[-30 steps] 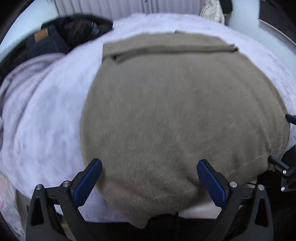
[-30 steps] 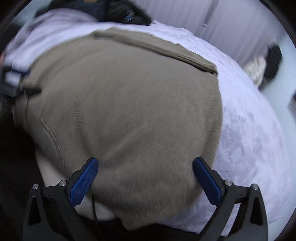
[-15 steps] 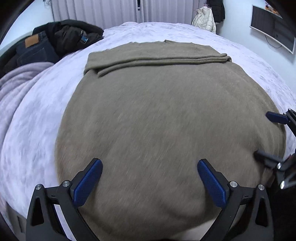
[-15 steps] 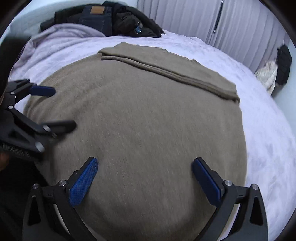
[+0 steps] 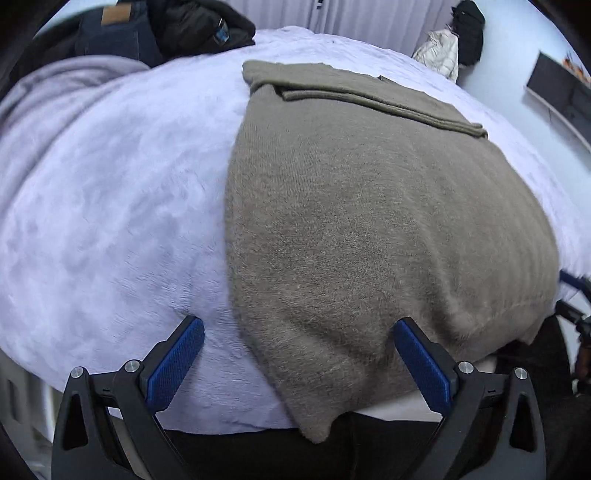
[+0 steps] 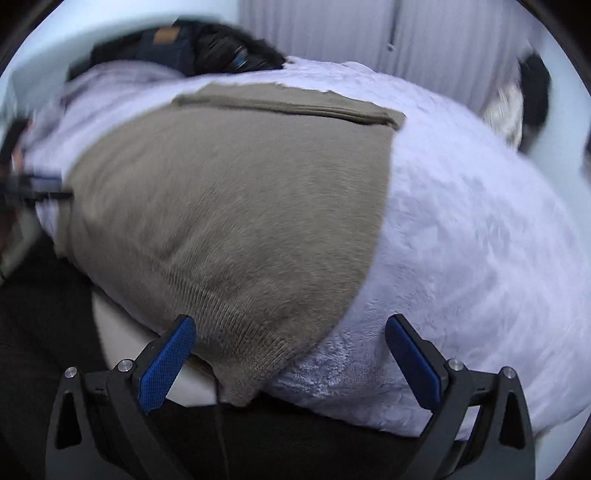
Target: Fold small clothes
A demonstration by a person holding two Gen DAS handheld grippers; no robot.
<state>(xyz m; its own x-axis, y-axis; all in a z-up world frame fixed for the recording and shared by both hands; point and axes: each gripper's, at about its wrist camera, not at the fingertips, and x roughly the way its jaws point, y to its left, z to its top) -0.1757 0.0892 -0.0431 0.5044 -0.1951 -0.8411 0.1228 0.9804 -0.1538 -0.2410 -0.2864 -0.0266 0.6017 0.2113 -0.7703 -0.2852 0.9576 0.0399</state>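
Note:
A taupe knit garment [image 5: 369, 221] lies flat on a lilac bed cover [image 5: 110, 221], its far end folded over in a band [image 5: 362, 96]. Its near hem hangs over the bed's front edge. My left gripper [image 5: 299, 362] is open, straddling the garment's near left corner, which droops between its blue pads. In the right wrist view the same garment [image 6: 240, 206] fills the left half, and my right gripper [image 6: 290, 356] is open around its near right corner. Neither gripper pinches the cloth. The right gripper's tip [image 5: 572, 295] shows at the left wrist view's right edge.
Dark jeans and a black jacket [image 5: 166, 33] are piled at the bed's far left, beside a bunched lilac blanket [image 5: 55, 96]. Pale curtains [image 6: 424, 40] hang behind. A white coat and black item [image 5: 447, 51] sit at the far right. Dark floor lies below the bed edge.
Both grippers have dropped back from above the garment's middle to its near hem and spread apart, the left to the left corner, the right to the right corner. The garment has not shifted.

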